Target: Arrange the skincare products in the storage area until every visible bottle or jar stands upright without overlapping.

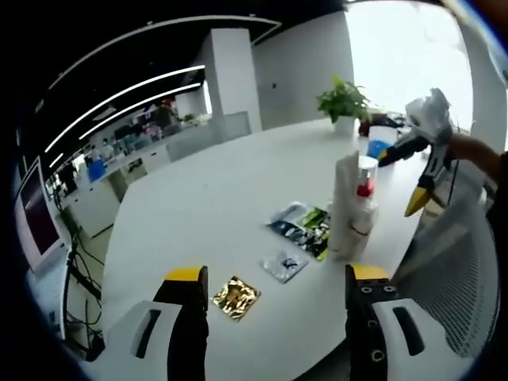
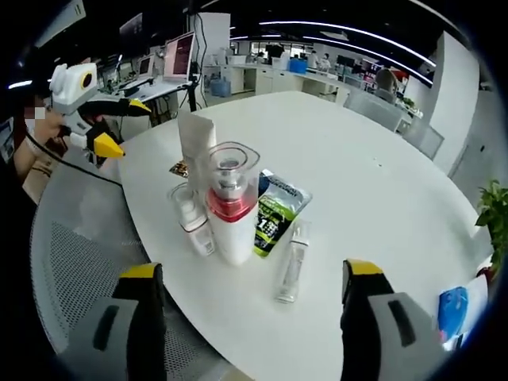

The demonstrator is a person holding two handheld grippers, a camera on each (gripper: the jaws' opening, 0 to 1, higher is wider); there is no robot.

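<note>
On the white table [image 2: 349, 151] stands a white bottle with a red collar and clear cap [image 2: 232, 206] [image 1: 365, 190]. A tall white tube [image 2: 196, 143] [image 1: 347, 202] stands behind it, and a small clear-capped bottle [image 2: 190, 218] is upright at its left. A slim clear bottle [image 2: 291, 270] lies flat to the right, beside a green sachet [image 2: 274, 214] [image 1: 316, 230]. My right gripper [image 2: 251, 270] [image 1: 401, 178] is open, held off the near edge short of the group. My left gripper [image 1: 278, 274] [image 2: 123, 127] is open over the table edge, empty.
A gold sachet [image 1: 236, 297] and a silver sachet [image 1: 284, 265] lie near my left jaws. A grey mesh chair [image 2: 87, 262] [image 1: 456, 270] sits at the table edge. A potted plant [image 1: 343, 99] and a blue pack [image 2: 454, 305] are at the far end.
</note>
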